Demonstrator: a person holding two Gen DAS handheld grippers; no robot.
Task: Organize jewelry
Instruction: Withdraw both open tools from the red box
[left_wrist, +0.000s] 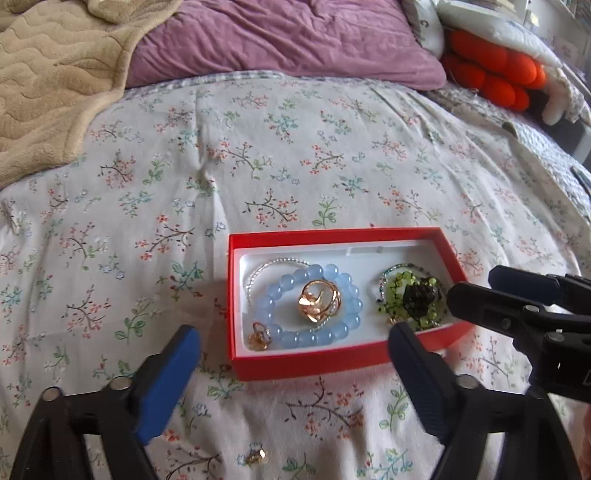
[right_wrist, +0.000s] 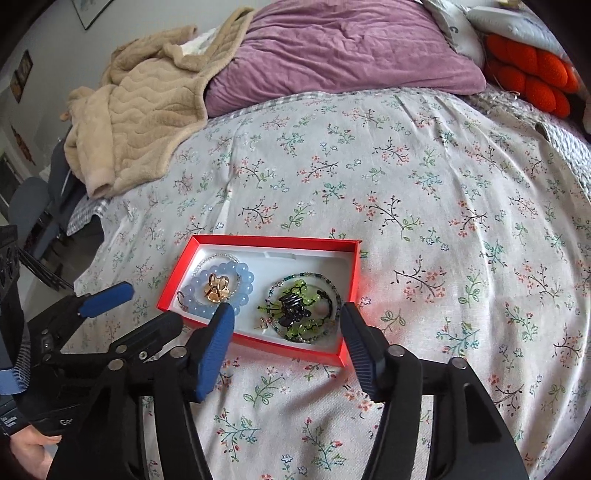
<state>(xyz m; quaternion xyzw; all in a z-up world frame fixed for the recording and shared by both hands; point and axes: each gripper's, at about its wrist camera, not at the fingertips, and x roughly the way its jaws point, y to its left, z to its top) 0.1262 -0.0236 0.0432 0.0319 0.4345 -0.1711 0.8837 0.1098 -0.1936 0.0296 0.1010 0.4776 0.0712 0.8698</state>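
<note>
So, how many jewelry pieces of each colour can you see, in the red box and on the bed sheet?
Blue: 1, bead bracelet
Gold: 3, big clip, small piece in box, small piece on sheet
Green: 1, bead bracelet
Black: 1, clip
Total: 6

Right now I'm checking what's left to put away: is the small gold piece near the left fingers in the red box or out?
Out. The small gold piece lies on the floral bedspread, in front of the red box.

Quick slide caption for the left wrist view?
Open left tool over red box holding blue bead bracelet; one gold piece outside.
</note>
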